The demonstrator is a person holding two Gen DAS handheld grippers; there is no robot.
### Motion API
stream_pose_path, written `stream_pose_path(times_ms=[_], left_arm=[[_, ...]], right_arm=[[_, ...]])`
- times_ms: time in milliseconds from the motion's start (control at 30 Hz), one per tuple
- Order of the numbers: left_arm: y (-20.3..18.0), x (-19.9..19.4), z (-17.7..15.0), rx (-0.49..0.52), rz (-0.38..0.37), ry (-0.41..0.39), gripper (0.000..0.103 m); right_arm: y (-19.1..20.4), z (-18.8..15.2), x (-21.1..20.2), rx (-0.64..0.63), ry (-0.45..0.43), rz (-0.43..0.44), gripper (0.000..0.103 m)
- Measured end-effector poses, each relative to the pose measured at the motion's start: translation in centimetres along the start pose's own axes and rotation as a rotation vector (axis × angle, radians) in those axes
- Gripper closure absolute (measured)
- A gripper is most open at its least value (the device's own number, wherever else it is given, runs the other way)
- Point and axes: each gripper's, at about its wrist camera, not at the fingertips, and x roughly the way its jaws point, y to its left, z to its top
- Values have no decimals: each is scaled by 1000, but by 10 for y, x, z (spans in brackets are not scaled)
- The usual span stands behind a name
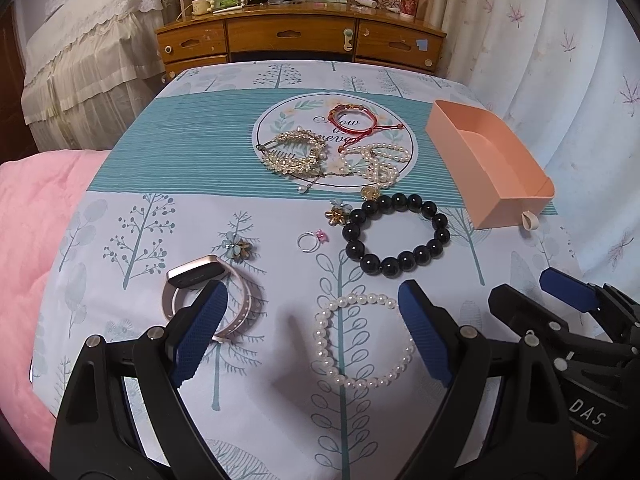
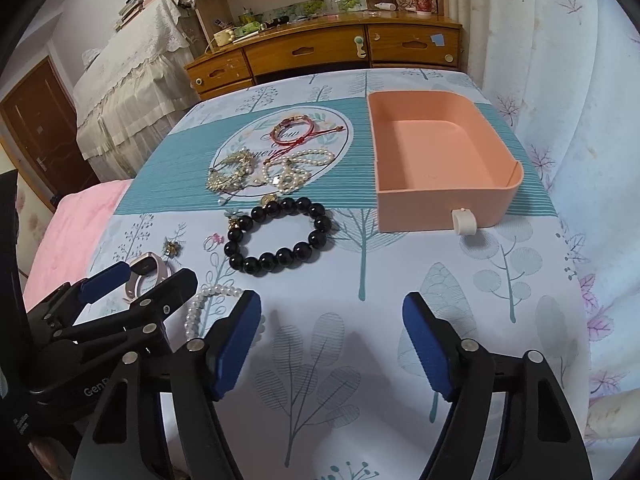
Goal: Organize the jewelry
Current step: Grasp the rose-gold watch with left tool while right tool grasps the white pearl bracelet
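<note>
My left gripper (image 1: 312,332) stands open just above the tree-print cloth (image 1: 132,160), its blue pads on either side of a white pearl bracelet (image 1: 362,383) without touching it. A pink-strapped watch (image 1: 200,276) lies by its left finger. Beyond lie a black bead bracelet (image 1: 406,261), a small ring (image 1: 310,240), flower earrings (image 1: 236,246), a gold leaf piece (image 1: 296,152), a red cord bracelet (image 1: 352,118) and pearl strands (image 1: 380,160). My right gripper (image 2: 330,344) is open over bare cloth, empty. The empty pink drawer box (image 2: 436,140) sits ahead of it.
A wooden desk with drawers (image 1: 296,36) stands past the far edge of the cloth. A pink blanket (image 1: 36,216) lies to the left, and a pale curtain (image 1: 560,60) hangs at the right. Lace-covered furniture (image 1: 80,52) stands at back left.
</note>
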Motion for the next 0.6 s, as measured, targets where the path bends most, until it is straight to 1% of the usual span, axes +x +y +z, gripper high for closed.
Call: stream_pose_path(times_ms=[267,400,467,533,600], left_arm=[[22,-7,-3,-32,-35,1,18],[32,-12,-3,-24,-8,-6,21],[41,-16,-1,-27,7,-12,24],[53,-21,3,-42,27,-19,25],[69,-26,7,-59,42,-26,26]], right_arm=[[14,-3,6,-25,27,28,31],[22,-4,12,-35,52,46,32],[25,-4,16,-46,71,49,34],[29,-3,22,-62,99,49,40],[33,-2,28,-80,125,52,42]])
